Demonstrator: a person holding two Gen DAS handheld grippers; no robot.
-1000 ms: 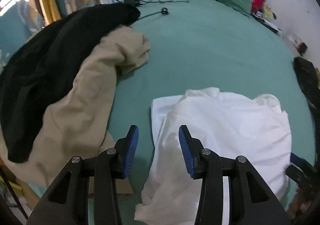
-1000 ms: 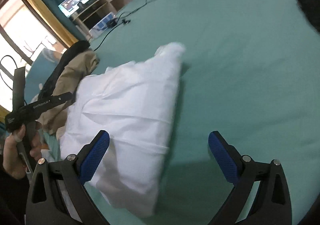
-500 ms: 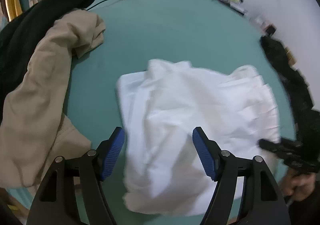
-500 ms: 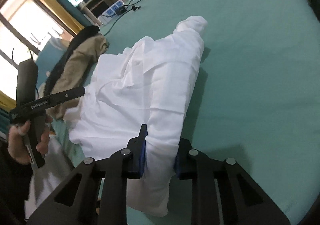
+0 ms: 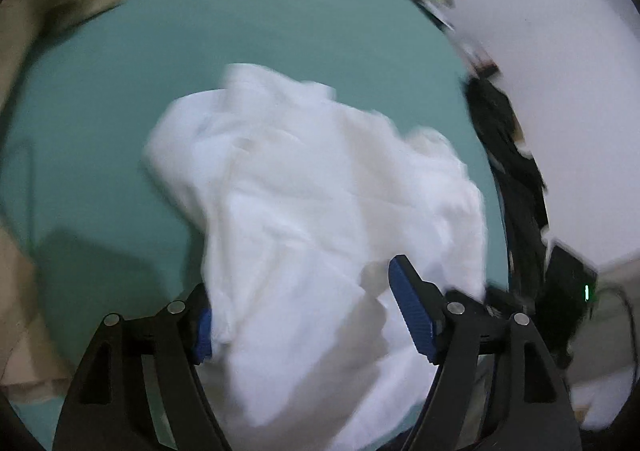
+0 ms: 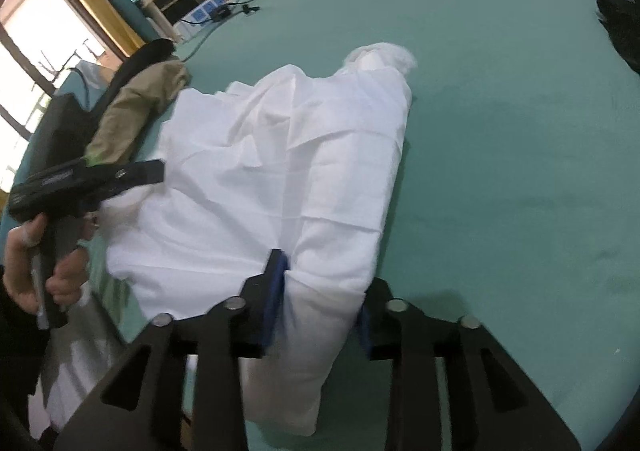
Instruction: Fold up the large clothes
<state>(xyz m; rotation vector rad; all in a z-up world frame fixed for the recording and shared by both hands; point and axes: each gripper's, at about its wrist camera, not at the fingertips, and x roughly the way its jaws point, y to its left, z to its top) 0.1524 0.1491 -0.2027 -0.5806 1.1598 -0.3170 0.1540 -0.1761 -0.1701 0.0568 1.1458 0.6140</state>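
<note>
On the green bed [image 6: 500, 131], toward its near edge, lies the white garment [image 6: 288, 155], part-folded & rumpled. Right gripper [image 6: 320, 303] has a thick fold of the near end between its pads, jaws opening w/ cloth still wedged there. Left gripper [image 5: 300, 315] is spread wide, opening over the garment, nothing pinched. Best approach: each gripper takes a near corner, pulls taut, then folds evenly. Long axis runs from near edge toward the pillow end.

Shirt [image 6: 288, 155] on bed [image 6: 500, 111], trousers [image 6: 136, 111] left.
</note>
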